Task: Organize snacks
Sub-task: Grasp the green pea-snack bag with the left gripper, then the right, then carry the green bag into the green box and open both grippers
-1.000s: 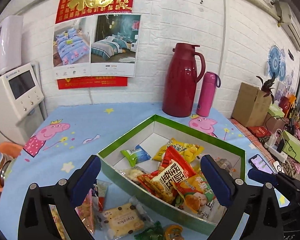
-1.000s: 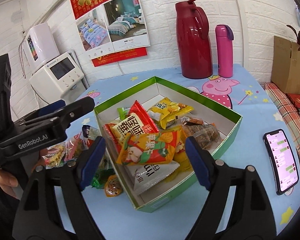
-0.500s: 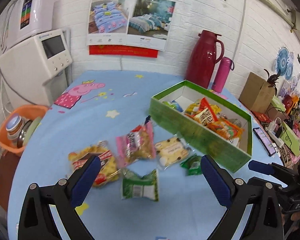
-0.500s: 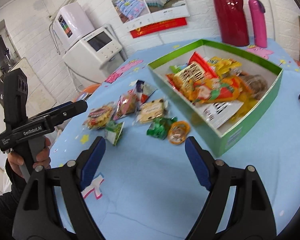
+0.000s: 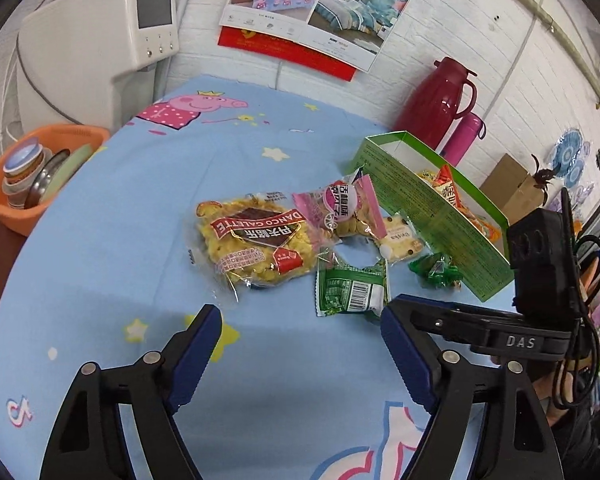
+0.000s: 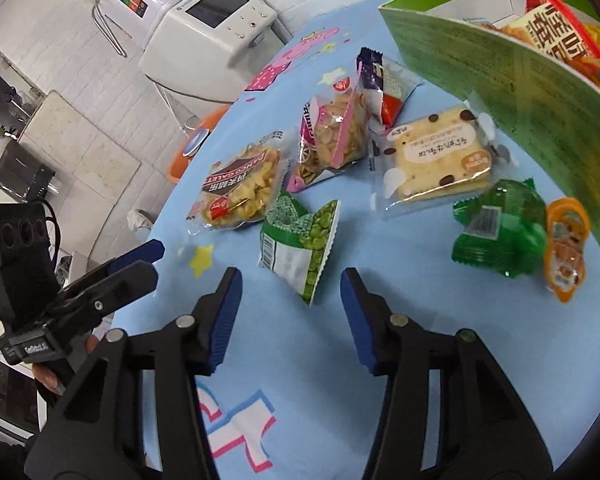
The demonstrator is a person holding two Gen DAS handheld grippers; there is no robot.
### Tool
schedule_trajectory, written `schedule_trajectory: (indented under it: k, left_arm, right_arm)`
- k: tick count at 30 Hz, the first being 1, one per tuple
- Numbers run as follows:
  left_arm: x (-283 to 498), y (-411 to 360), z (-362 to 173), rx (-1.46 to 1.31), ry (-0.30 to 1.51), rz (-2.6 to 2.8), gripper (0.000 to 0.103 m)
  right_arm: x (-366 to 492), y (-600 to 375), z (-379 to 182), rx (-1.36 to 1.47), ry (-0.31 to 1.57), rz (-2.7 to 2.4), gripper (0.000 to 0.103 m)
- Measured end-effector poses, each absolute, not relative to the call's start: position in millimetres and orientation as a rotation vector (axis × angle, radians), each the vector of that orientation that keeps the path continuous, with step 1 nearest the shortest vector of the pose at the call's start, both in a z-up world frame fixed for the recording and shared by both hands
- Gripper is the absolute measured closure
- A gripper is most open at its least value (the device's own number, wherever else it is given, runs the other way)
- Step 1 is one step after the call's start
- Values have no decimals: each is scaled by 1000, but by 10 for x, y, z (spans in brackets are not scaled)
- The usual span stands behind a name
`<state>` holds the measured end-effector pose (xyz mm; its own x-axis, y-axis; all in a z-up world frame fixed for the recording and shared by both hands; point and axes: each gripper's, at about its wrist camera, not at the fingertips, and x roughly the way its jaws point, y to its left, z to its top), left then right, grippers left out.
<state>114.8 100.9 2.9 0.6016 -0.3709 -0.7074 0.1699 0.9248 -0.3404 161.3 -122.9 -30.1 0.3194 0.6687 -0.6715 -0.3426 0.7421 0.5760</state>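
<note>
Several loose snacks lie on the blue tablecloth beside a green box [image 5: 432,208] [image 6: 500,76] that holds more packets. A green pea packet [image 6: 300,244] [image 5: 350,286] lies just ahead of my right gripper [image 6: 290,286], which is open and empty. Behind it are a yellow biscuit bag [image 5: 254,244] [image 6: 240,190], a pink cracker bag [image 5: 344,212] [image 6: 332,136], a cake slice packet [image 6: 436,156] [image 5: 400,236], a green candy wrapper [image 6: 498,226] [image 5: 436,270] and an orange jelly cup [image 6: 566,242]. My left gripper [image 5: 300,338] hovers open in front of the biscuit bag and pea packet.
A red thermos [image 5: 436,104] and pink bottle [image 5: 462,138] stand behind the box. An orange basin of dishes [image 5: 36,176] sits off the table's left edge, beside a white machine [image 5: 100,36]. A hand holds the other gripper [image 6: 44,308]. Cardboard box [image 5: 512,188] at right.
Both grippers have pulled back from over the box and dropped toward the loose snacks. The right one now points at the pea packet at close range.
</note>
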Motion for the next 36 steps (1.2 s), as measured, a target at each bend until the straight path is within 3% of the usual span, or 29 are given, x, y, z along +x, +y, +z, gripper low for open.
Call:
schedule_trajectory:
  k: [1,2,5,12,28,36]
  left_arm:
    - [1186,998,-3,-257,882,-328,21]
    - [1233,979,-41,-271,896,-343,22]
    - [1353,861,-132,-287,929,-395,30]
    - [1555,437,-323,-259,1000,-492,37]
    - [1421,3,-259,-204,969,-546,64]
    - [1315,-236,157,-152,865,-571,66]
  right_arm:
    - [1638,-1212,-348,358,1062,683,74]
    - [1645,-1214,-384,363,1065,684,82]
    - [1634,-1313,-403,394,1069,693,83]
    - [1450,-1582,-393,395,1067,699,83]
    - [1367,-1724,-368,401,1045,676,84]
    - [1222,-1957,-9,406,936,661,85]
